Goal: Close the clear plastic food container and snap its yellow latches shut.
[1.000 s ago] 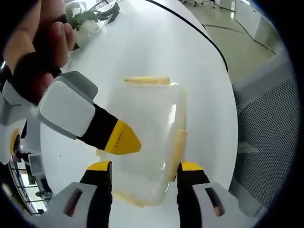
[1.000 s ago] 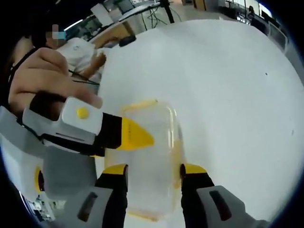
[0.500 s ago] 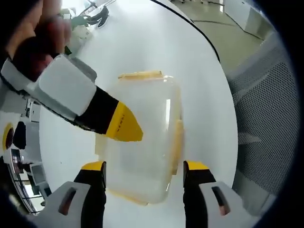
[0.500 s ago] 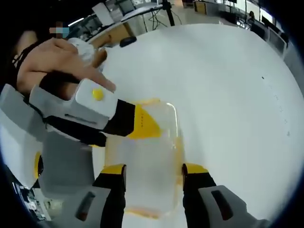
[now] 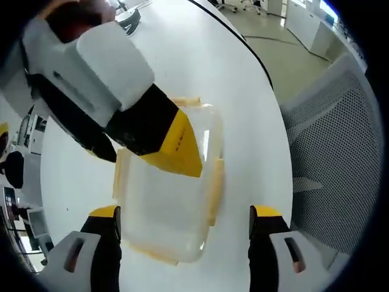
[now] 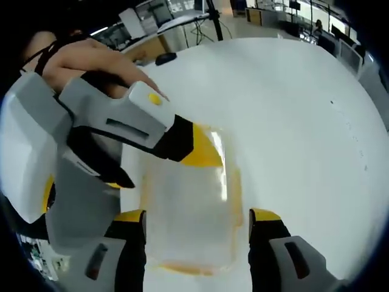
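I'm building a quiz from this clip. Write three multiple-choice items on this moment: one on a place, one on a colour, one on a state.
1. Where does the clear container sit?
A. on the white table
B. on a chair
C. on the floor

2. What colour are the container's latches?
A. blue
B. yellow
C. red

3. How do the left gripper's jaws stand?
A. shut on a latch
B. shut on the lid
C. open, one on each side of the container

Answers: 1 A, the white table top lies all round it. 2 B, yellow strips line its edges. 3 C, in the left gripper view the tips are wide apart.
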Available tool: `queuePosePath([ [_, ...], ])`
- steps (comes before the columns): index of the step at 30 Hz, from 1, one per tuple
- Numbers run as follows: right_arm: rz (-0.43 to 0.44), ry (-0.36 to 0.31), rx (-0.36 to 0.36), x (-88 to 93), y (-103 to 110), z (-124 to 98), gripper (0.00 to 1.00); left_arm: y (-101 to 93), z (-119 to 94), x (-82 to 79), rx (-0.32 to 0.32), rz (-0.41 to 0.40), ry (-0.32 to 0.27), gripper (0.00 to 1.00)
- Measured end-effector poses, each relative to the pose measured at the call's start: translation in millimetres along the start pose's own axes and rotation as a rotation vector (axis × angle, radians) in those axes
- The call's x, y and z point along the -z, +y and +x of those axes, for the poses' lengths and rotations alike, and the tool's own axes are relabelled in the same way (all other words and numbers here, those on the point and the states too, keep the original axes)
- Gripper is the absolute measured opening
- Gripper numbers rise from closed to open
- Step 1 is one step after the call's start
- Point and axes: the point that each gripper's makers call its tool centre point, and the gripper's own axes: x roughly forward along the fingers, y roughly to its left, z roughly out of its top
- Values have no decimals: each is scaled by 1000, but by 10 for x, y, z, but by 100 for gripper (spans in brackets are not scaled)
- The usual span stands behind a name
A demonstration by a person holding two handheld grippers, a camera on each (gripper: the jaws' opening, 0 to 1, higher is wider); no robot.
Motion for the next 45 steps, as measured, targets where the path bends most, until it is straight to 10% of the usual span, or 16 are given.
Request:
queuePosePath([
  [45, -7, -71, 85, 134, 95, -21, 84, 121, -27, 107, 160, -4, -56, 85],
])
